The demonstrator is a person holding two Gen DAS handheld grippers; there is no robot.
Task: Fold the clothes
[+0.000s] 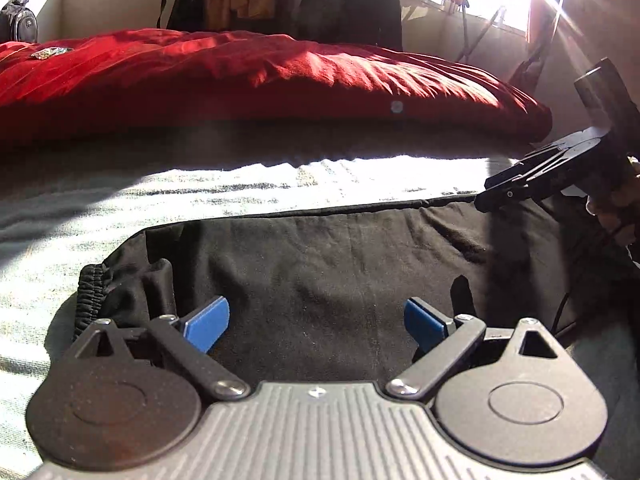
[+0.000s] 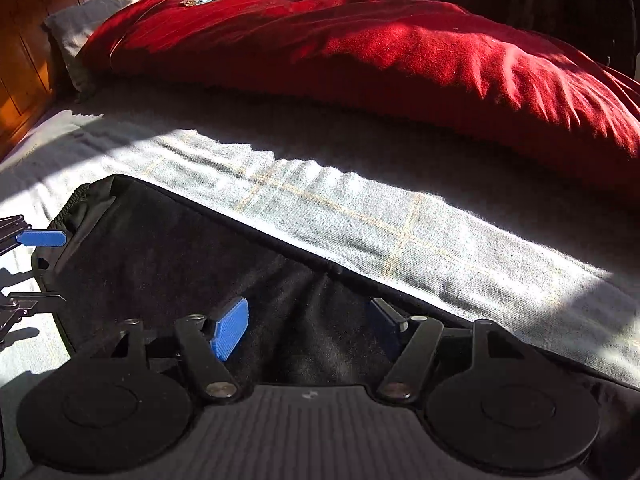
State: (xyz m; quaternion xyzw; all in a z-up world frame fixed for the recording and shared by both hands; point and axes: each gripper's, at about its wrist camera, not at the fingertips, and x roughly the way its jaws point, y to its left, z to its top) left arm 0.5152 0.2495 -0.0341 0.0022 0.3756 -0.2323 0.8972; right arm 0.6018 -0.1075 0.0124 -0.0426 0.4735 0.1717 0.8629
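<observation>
Left hand-held gripper [image 1: 316, 320] hangs over the elastic-waist end of the black garment [image 1: 320, 256], blue pads [image 1: 206, 322] spread wide, nothing pinched between them. The garment lies flat across the near side of the bed [image 2: 360, 216], on the pale checked cover, its far edge a straight dark line. Beyond it, the big red duvet [image 1: 240, 72] bulges in the sun. Over to the right, the right hand-held gripper [image 2: 306, 330] sits above the cloth's other end, jaws standing well apart, fabric beneath them and no grip taken.
</observation>
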